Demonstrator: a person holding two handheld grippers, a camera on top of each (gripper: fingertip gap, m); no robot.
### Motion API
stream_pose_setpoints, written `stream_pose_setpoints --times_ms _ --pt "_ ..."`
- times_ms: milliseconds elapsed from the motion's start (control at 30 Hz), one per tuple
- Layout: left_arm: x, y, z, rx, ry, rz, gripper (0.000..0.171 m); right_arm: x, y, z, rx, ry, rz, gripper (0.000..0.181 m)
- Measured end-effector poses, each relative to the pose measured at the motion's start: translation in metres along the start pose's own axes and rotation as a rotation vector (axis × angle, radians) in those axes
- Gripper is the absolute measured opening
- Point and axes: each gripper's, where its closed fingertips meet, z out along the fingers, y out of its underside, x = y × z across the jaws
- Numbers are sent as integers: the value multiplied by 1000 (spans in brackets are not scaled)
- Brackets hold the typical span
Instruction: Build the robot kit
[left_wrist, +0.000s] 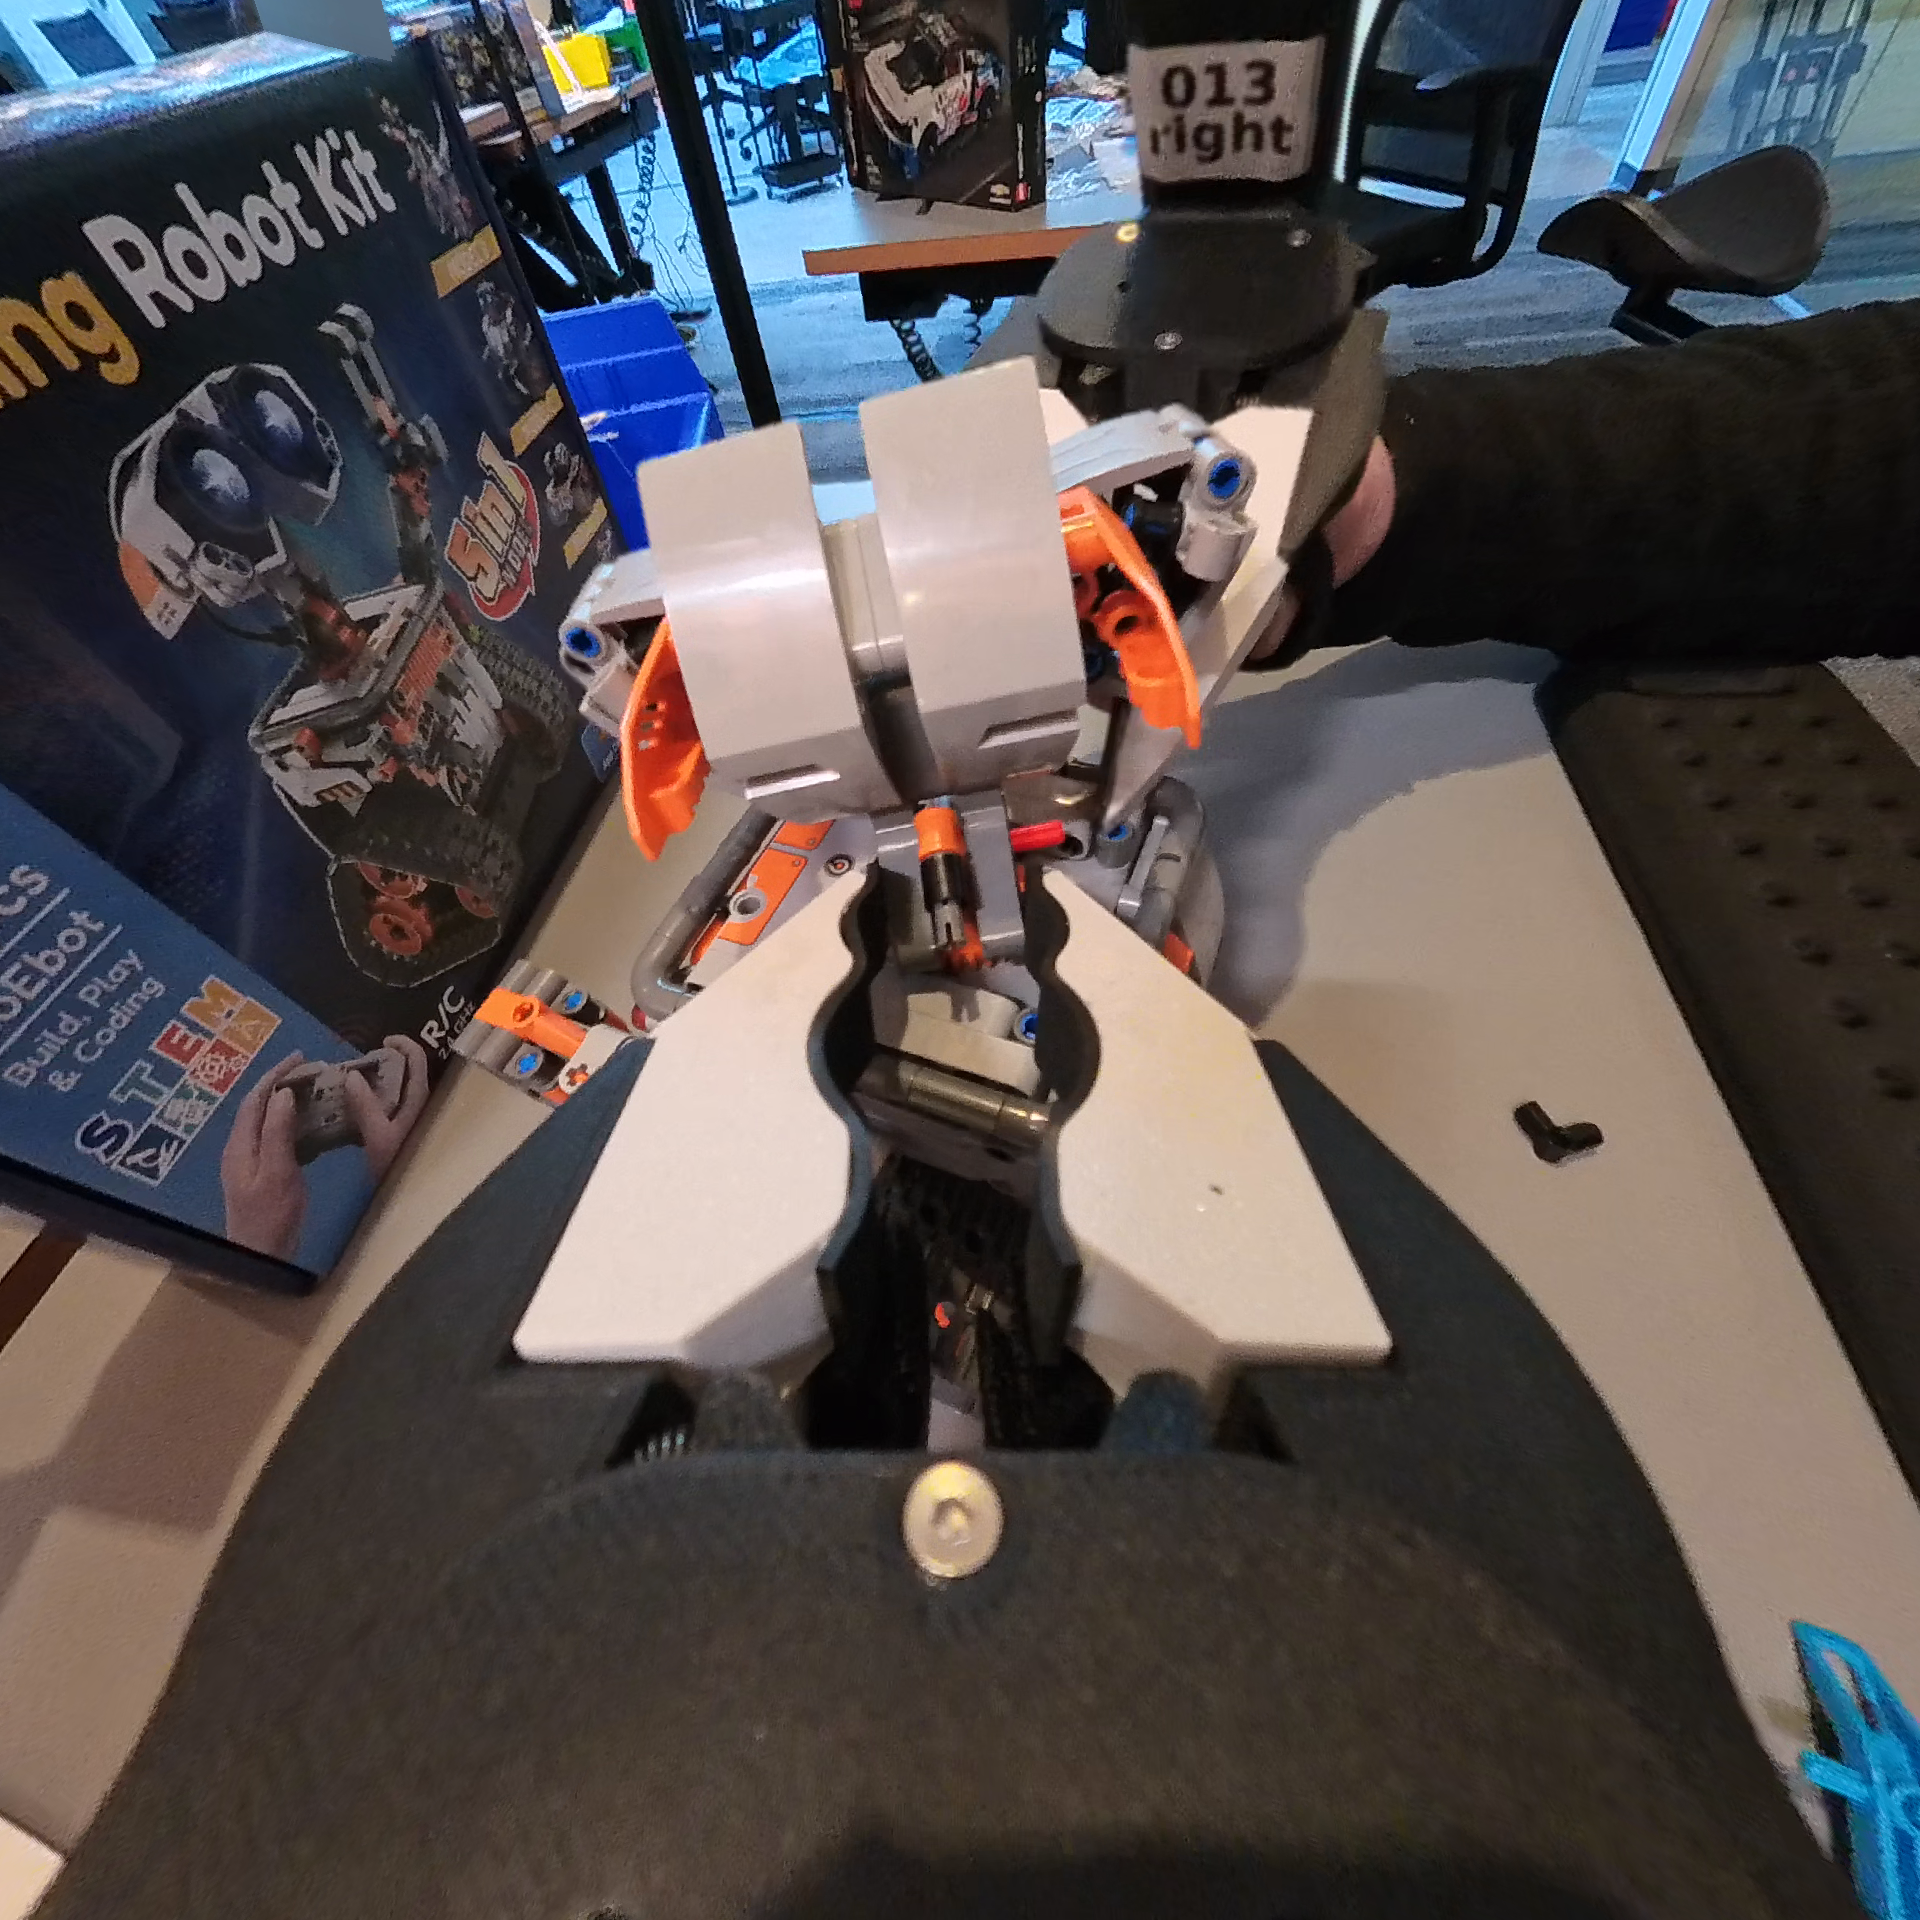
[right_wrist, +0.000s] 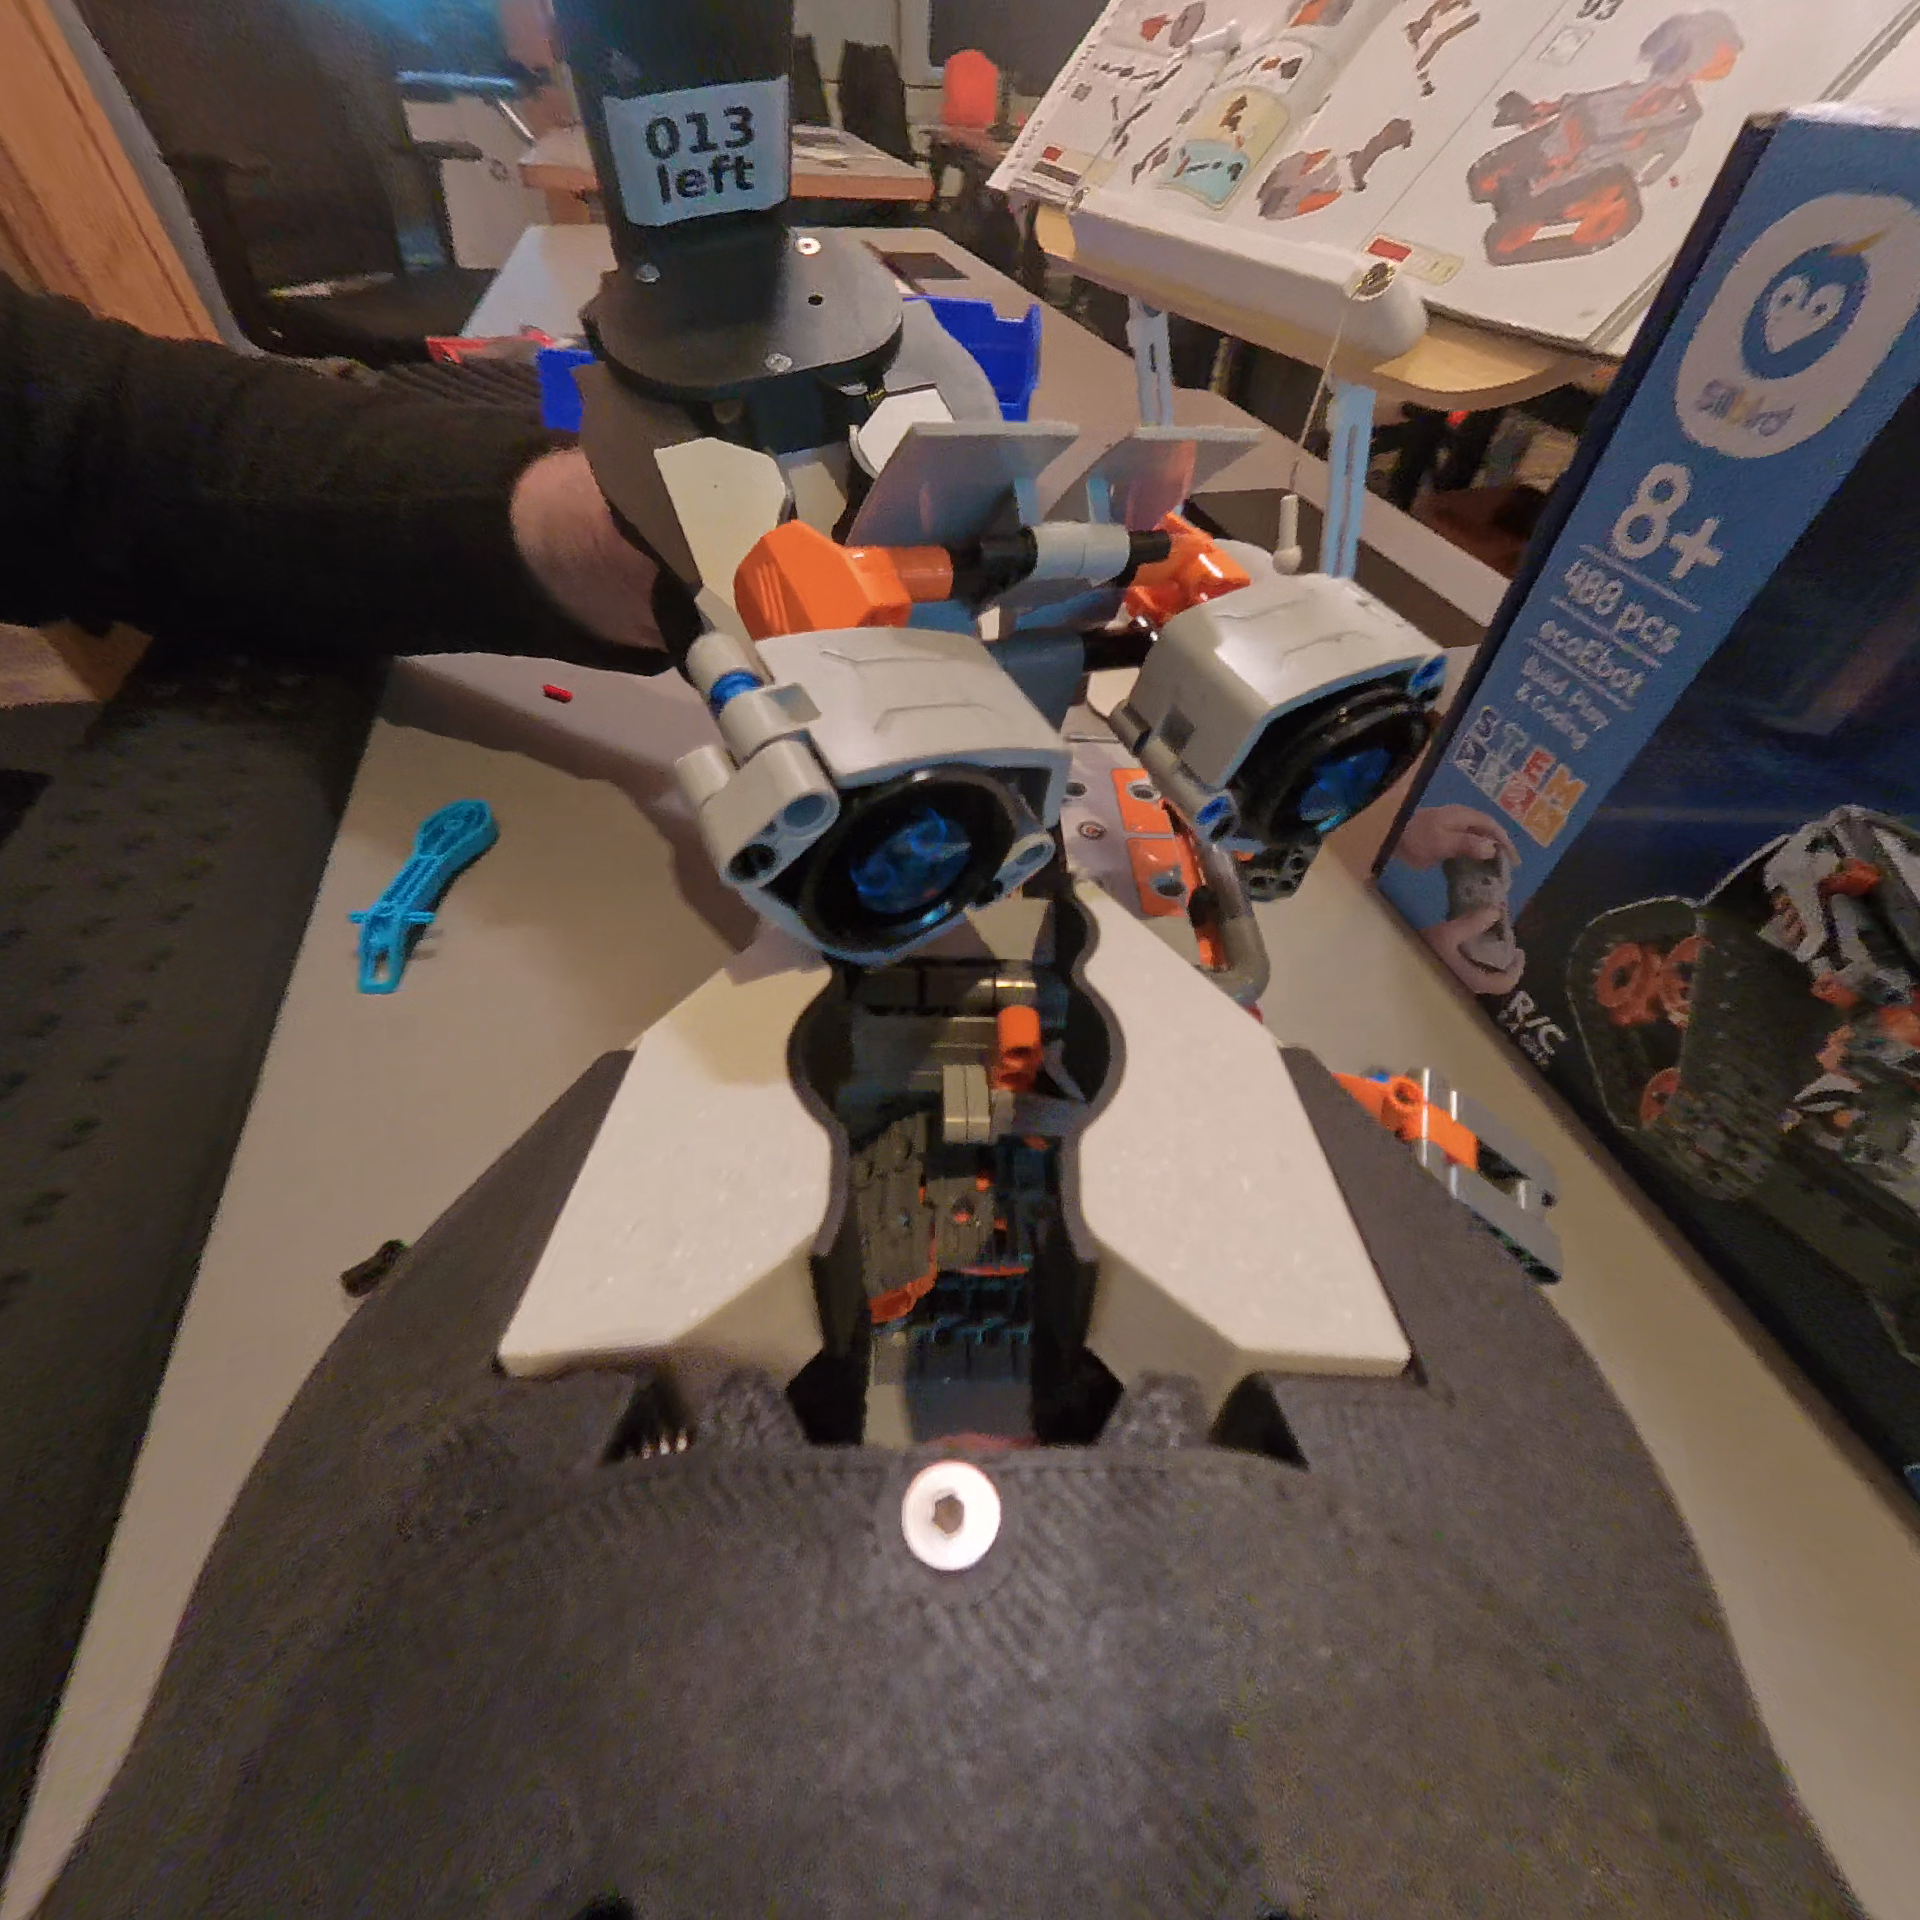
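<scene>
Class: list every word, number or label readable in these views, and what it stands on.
Writing not copied; bearers:
White label in left wrist view.
White label in right wrist view.
Dark blue cardboard kit box: large print.
Open white instruction booklet: too small.

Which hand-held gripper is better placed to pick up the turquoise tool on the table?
The right hand-held gripper, probably: the turquoise tool lies about level with its fingertips, but beside the left hand-held gripper, behind its fingertips.
</scene>
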Motion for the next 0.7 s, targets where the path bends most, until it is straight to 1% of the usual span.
stream_pose_setpoints --times_ms 33,67,133,200,433,567,700 --pt "0 0 0 5 0 3 25 0 -1 1 -1 8 -5 33" --pt "0 0 -1 8 6 3 25 2 -1 3 -9 19 1 34" --pt "0 1 -1 16 7 -3 25 -1 -2 5 4 -2 22 29" --pt "0 0 -1 17 6 -1 25 -1 0 9 -11 -5 32 32" --pt "0 1 0 8 9 5 26 0 -1 10 -2 -37 67 29" --pt "0 1 0 -30 4 41 26 -1 -1 10 -32 -54 62 32" --pt "-1 2 0 -94 -22 109 25 -1 0 10 -27 -66 58 32"
